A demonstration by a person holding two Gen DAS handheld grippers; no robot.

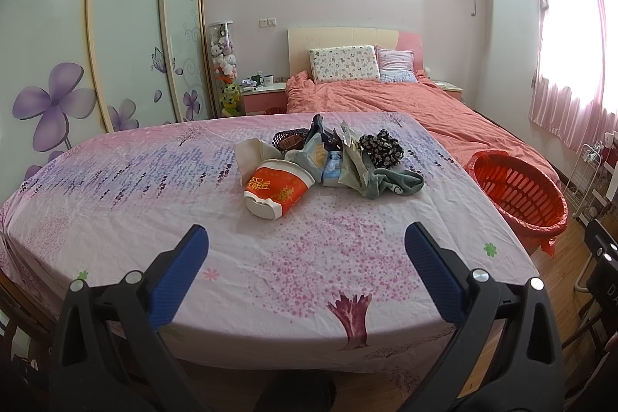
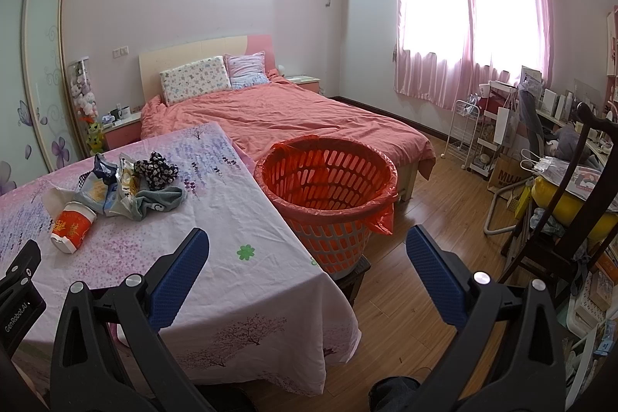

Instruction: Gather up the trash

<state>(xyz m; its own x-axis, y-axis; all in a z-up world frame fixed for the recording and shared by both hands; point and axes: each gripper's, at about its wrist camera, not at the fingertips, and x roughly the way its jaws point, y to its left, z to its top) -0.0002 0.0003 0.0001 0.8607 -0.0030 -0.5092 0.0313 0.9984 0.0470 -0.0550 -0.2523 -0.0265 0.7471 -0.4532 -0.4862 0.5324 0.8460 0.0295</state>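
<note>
A pile of trash lies mid-table: a red and white paper cup [image 1: 276, 191] on its side, crumpled snack wrappers [image 1: 328, 157], a grey-green cloth [image 1: 394, 182] and a dark floral cloth [image 1: 382, 147]. The pile also shows in the right wrist view, with the cup [image 2: 73, 226] nearest. An orange basket [image 1: 519, 190] lined with a red bag stands on a stool beside the table's right edge [image 2: 328, 195]. My left gripper [image 1: 307, 250] is open and empty, short of the cup. My right gripper [image 2: 307, 251] is open and empty, over the table's right edge near the basket.
The table wears a pink floral cloth [image 1: 154, 188]. A bed with an orange quilt [image 2: 289, 118] stands behind it. A wardrobe [image 1: 127, 26] lines the left wall. A dark chair [image 2: 571, 211], a white rack [image 2: 463, 130] and clutter fill the right side on wooden floor [image 2: 425, 296].
</note>
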